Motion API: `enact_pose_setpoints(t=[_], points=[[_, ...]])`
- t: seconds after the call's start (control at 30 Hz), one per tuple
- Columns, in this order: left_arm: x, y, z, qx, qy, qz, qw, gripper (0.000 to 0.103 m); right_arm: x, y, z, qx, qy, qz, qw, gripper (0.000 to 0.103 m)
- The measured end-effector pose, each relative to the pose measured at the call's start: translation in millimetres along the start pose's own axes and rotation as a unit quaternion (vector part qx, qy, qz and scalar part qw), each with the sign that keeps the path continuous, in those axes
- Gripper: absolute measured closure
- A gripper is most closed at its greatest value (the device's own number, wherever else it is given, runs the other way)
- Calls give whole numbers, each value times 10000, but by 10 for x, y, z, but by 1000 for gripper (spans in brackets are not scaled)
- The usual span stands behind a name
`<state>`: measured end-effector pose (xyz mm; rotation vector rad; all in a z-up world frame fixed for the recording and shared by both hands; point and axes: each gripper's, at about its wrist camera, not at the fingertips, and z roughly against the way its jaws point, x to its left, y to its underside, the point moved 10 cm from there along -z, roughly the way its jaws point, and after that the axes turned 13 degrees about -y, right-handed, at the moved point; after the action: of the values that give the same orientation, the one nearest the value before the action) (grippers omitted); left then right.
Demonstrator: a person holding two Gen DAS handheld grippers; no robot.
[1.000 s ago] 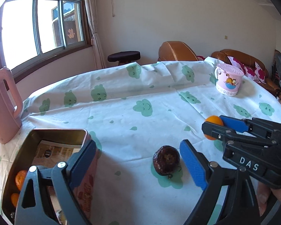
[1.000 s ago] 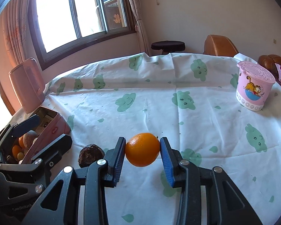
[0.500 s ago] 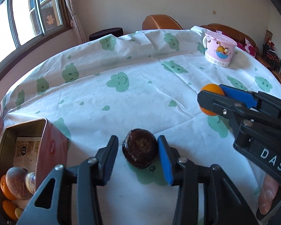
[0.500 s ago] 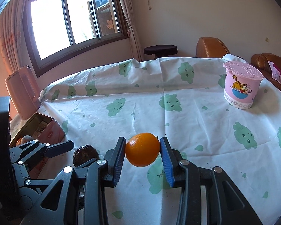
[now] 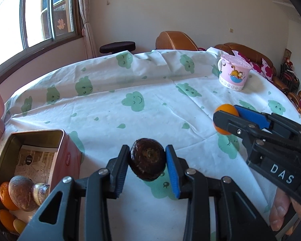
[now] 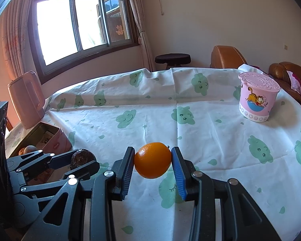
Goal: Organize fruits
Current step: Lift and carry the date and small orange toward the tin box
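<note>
left wrist view: pink tin [image 5: 67,156] sat at the left holding fruit; left gripper [image 5: 147,161], jaws just closed, clamped the dark brown fruit [image 5: 147,160] above the tablecloth [image 5: 150,108]; right gripper [image 6: 153,163] pinched the orange [image 6: 153,162].

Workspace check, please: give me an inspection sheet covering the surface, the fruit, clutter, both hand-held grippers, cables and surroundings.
Surface: tablecloth, white with green cloud faces, creased.
Job's things: dark brown fruit; orange; pink tin open, holding oranges and other pieces of fruit.
Clutter: lidded cartoon cup; pink jug.
Grippers: left hand-held gripper shut on the dark brown fruit; right hand-held gripper shut on the orange.
Cables: nothing seen.
Surroundings: window, stool, brown sofa.
</note>
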<state>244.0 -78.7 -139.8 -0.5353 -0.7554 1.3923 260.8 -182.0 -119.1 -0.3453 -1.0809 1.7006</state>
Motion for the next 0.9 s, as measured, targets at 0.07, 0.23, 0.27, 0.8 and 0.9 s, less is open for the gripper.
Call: enact_pose_setpoints(t=[0.07,0.23,0.27,0.8,0.9], points=[[26,-15,26,-78,-40,43,10000,64,17,-13,20,-53,-15,30,10000,63],[77,-50,75,-231,-119,147,9996,64,60,-36,63,-164,-62,101,9998,63],[89,-56,85,-258,-128,170,9994,64,68,-42,73,-189,-67,118,9997,63],[187,-102,220,-582,-215,375,9974,64,181,-96,223,-540,-45,415,9977,63],[200,-110,239,-630,-234,391,9970,64,184,-101,241,-586,-42,432,9973,63]])
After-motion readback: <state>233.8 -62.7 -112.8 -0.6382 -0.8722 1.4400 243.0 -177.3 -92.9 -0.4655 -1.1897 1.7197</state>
